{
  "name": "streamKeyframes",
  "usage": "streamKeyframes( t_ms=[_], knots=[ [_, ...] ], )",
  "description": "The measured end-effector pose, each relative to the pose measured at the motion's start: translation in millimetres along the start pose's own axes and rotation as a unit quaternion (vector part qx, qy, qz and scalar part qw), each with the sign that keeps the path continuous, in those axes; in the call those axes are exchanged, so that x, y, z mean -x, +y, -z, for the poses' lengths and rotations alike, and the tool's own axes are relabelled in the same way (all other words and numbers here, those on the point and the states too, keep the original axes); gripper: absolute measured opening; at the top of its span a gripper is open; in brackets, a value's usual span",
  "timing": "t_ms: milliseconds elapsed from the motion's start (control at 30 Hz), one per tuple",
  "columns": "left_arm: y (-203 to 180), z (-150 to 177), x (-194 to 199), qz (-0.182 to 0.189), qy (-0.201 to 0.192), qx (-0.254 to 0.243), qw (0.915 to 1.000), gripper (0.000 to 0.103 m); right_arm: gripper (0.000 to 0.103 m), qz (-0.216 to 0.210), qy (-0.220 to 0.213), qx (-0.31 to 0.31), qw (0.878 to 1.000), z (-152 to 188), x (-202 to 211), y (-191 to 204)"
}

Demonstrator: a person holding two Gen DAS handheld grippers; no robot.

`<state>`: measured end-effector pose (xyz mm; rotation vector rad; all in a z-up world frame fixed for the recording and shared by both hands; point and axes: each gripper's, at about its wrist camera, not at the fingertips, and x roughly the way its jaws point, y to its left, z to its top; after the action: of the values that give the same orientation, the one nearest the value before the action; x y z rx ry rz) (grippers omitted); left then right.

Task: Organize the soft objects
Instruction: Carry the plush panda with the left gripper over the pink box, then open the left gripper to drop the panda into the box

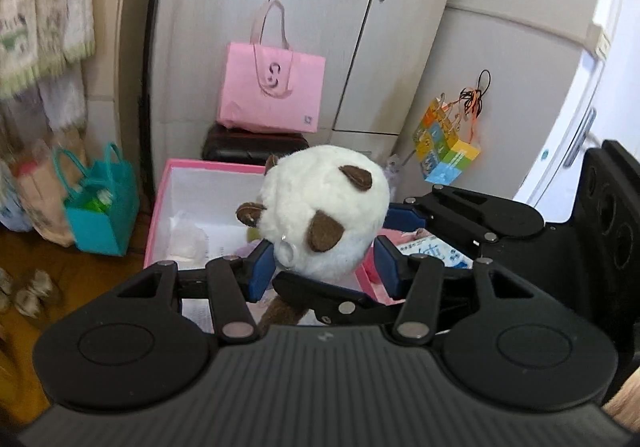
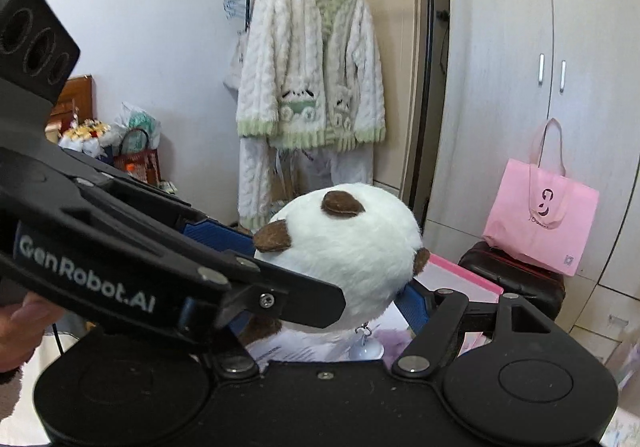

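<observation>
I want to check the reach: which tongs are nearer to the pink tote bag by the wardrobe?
Hard to separate. Both tongs, left and right, flank the same white plush toy over the pink box, so both are similarly far from the pink tote bag behind it.

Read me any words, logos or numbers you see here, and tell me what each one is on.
"GenRobot.AI": white lettering on the side of the left gripper, seen from the right wrist view.
Pink tote bag: a curly dark logo with a line of small print beneath, too small to read.
Colourful cube box: printing too blurred to read.
Papers in the pink box: text too small to read.
</observation>
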<state>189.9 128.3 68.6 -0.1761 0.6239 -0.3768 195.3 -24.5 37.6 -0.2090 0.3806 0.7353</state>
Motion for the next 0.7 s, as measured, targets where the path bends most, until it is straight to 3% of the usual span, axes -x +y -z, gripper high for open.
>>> streamKeyframes(
  t_ms=[167,333,567,700],
  knots=[
    [40.0,-2.3,-38.6,0.009,0.025,0.059,0.9979,0.052,0.077,-0.025,0.041,-0.001,0.999,-5.9,-36.6,-18.2],
    [56.5,7.7,-64.0,0.003,0.050,0.087,0.9950,0.051,0.077,-0.044,0.076,0.001,0.996,3.6,-65.8,-26.3],
    [66.2,7.9,-83.5,-0.031,0.062,0.102,0.9923,0.052,0.077,-0.067,0.096,0.003,0.993,8.6,-94.8,-38.2],
    [59.5,8.9,-87.6,-0.085,0.054,0.057,0.9933,0.053,0.076,-0.107,0.108,0.003,0.988,13.6,-105.6,-50.7]
  ],
)
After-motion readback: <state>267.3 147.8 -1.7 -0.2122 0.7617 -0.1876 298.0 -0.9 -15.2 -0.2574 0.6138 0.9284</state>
